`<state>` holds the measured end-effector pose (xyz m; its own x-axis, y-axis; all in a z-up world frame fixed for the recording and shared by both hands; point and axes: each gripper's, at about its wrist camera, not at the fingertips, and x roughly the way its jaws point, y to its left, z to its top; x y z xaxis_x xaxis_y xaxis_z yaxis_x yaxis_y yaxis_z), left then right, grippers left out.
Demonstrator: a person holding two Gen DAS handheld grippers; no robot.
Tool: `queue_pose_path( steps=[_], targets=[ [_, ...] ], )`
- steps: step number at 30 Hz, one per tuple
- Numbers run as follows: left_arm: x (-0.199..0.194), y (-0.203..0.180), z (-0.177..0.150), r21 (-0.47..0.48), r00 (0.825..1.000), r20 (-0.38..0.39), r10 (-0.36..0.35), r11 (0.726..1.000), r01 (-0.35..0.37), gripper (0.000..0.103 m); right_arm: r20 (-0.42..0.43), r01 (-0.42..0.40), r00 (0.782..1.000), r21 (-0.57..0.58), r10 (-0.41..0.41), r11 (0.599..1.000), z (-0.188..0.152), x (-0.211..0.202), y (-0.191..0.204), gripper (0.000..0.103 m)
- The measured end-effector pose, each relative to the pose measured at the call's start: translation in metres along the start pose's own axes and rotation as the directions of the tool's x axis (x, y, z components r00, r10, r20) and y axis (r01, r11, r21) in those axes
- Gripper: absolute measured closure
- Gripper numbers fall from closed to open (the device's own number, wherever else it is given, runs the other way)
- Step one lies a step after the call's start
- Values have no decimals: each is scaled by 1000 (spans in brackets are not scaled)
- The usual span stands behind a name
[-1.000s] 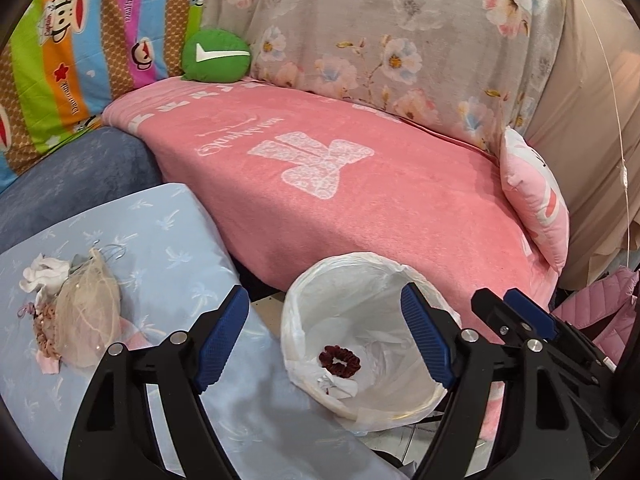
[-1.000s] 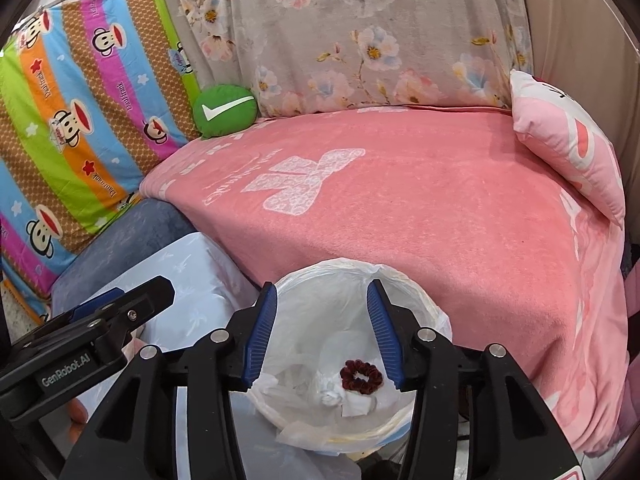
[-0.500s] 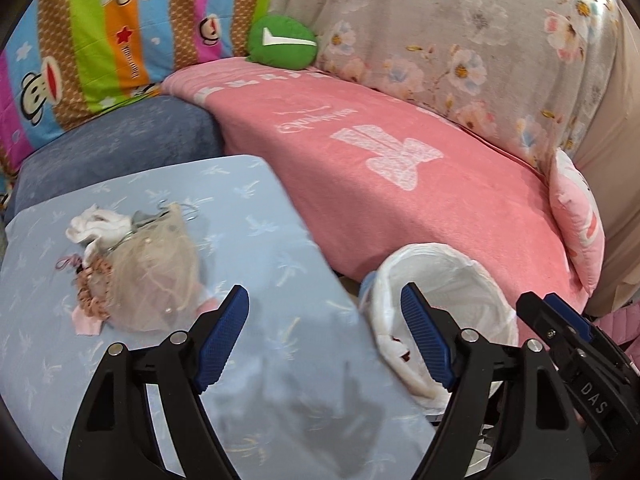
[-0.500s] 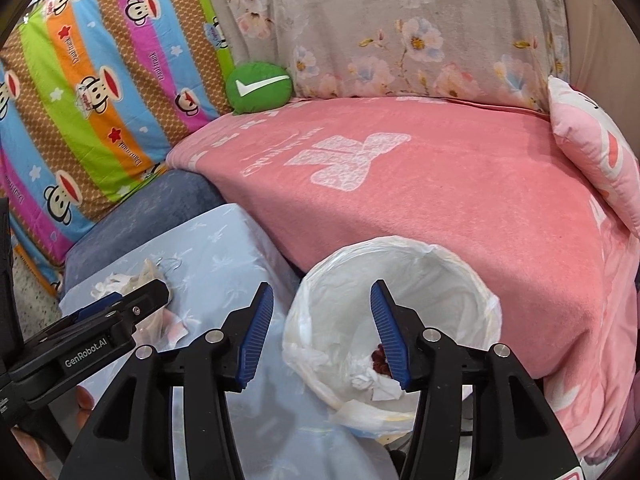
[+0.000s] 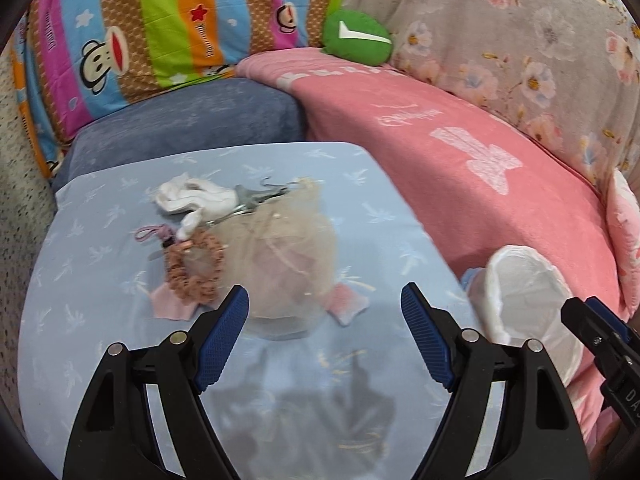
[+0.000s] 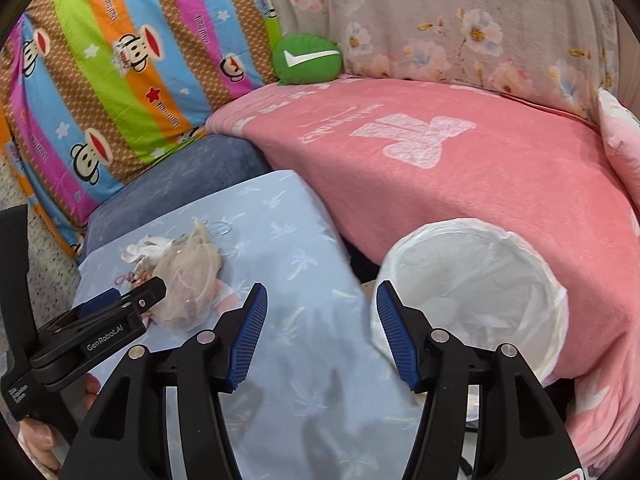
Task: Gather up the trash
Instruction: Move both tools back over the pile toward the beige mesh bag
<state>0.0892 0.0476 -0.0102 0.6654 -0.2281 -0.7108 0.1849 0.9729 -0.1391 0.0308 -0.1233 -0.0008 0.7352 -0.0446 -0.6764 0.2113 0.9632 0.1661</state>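
A pile of trash lies on the light blue table: a beige mesh bag, a white crumpled tissue, a pink-brown scrunchie, pink scraps and a thin metal hanger. My left gripper is open and empty, just in front of the mesh bag. The white-lined trash bin stands right of the table. My right gripper is open and empty, between the table's edge and the bin. The pile and the left gripper show in the right wrist view.
A pink blanket covers the sofa behind the bin. A blue cushion, a striped monkey-print cloth, a green pillow and a pink pillow lie around. The right gripper's tip shows at the right edge.
Both grippers have swung left, away from over the bin toward the table. The trash pile has come to the middle of the left wrist view. Both stay open.
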Motion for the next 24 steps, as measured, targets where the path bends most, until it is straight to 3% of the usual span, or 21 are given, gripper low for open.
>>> queue_pose_path(
  steps=[8,13,24],
  targets=[
    [6,50,-2,-63,997,-14,71,995,-71,16,-44,-54,998,-48,52,997,-2,26,45,42],
    [16,84,-5,-115,994,-46,100,988,-104,16,-89,-103,991,-67,97,992,-3,54,73,37],
    [51,140,-1,-230,988,-111,110,964,-133,16,-177,-150,974,-59,138,987,0,119,116,36]
  ],
)
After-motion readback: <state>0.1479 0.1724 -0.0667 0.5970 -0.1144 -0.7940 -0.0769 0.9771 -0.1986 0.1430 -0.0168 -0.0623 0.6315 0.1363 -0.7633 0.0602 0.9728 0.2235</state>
